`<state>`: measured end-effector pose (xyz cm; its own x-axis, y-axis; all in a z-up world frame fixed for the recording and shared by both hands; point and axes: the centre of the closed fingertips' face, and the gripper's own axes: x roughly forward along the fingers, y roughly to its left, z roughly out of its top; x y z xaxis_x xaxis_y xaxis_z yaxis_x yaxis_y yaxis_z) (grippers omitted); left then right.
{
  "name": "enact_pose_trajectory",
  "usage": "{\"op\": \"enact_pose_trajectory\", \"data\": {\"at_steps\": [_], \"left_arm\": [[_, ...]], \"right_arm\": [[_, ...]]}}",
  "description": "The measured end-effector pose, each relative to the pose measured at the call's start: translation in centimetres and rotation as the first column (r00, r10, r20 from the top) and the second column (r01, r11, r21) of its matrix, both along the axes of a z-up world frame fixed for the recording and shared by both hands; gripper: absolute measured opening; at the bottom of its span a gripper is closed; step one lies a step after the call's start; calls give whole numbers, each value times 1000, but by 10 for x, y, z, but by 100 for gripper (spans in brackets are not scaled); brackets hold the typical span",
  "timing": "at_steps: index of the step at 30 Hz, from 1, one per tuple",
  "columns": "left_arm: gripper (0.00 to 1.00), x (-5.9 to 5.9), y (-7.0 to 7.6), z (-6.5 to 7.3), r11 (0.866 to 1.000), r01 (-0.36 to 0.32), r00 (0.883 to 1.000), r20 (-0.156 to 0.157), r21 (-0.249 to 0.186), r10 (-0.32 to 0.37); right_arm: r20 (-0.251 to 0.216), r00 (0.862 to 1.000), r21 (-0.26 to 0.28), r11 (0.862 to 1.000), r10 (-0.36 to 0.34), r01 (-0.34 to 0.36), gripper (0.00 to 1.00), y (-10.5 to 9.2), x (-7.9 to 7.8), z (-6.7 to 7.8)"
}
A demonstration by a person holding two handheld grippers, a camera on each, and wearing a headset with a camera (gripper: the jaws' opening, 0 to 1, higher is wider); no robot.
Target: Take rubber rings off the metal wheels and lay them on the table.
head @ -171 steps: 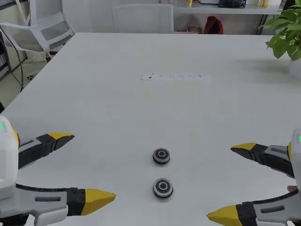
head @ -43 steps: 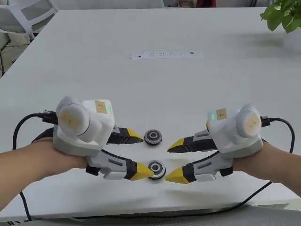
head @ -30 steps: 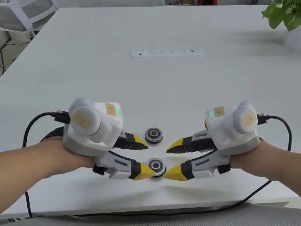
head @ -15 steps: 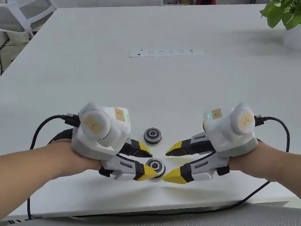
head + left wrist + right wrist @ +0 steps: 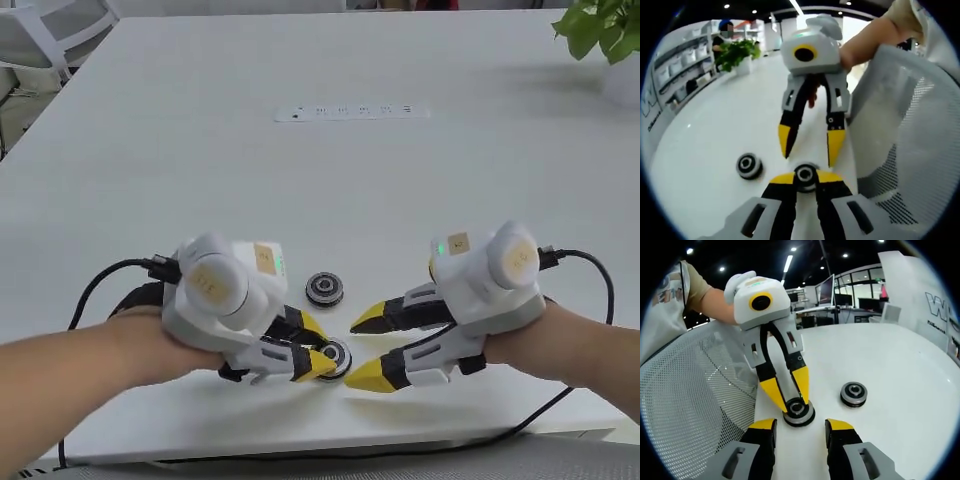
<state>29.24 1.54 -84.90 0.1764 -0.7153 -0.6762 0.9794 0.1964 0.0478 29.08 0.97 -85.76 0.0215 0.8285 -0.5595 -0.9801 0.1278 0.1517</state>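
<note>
Left gripper (image 5: 321, 349) narrowed onto near wheel (image 5: 336, 356), yellow tips pressing both sides. Right gripper (image 5: 357, 350) wide open, just beside near wheel, holding nothing. Far wheel (image 5: 325, 288) close by, apart, on table (image 5: 300, 180). Left gripper view shows pinch clearly; head view half hides it.

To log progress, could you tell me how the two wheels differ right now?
The near wheel is clamped between the left gripper's yellow tips; the far wheel lies free, untouched. The near wheel lies in front of the open right gripper; the far wheel sits farther up the table. Both lie flat, rubber rings on.
</note>
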Motion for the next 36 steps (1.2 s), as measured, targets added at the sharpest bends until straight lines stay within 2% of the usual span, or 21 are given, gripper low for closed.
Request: {"op": "enact_pose_trajectory", "data": {"at_steps": [6, 10, 16, 23, 31, 36], "left_arm": [[13, 2, 1, 0, 999, -27, 1000, -10, -20, 26], [13, 2, 0, 0, 999, -29, 1000, -8, -19, 29], [13, 3, -1, 0, 999, -40, 999, -5, -26, 40], [13, 4, -2, -1, 998, -50, 999, -5, -35, 50], [13, 4, -3, -2, 998, -55, 998, 0, -38, 55], [13, 3, -4, -2, 997, -59, 998, 0, -43, 59]], "right_arm": [[-8, 1000, 0, 1000, 9, -9, 37, 3, -2, -1], [-32, 999, 3, 1000, 3, -3, 36, 5, -3, -3], [-69, 998, 4, 1000, -7, 8, 31, 8, -4, -5], [-87, 996, 12, 999, -33, 34, 26, 8, -2, -6], [-50, 998, -1, 1000, -23, 23, 21, 2, -3, -7], [-53, 998, -14, 1000, -28, 27, 16, -1, -4, -8]]}}
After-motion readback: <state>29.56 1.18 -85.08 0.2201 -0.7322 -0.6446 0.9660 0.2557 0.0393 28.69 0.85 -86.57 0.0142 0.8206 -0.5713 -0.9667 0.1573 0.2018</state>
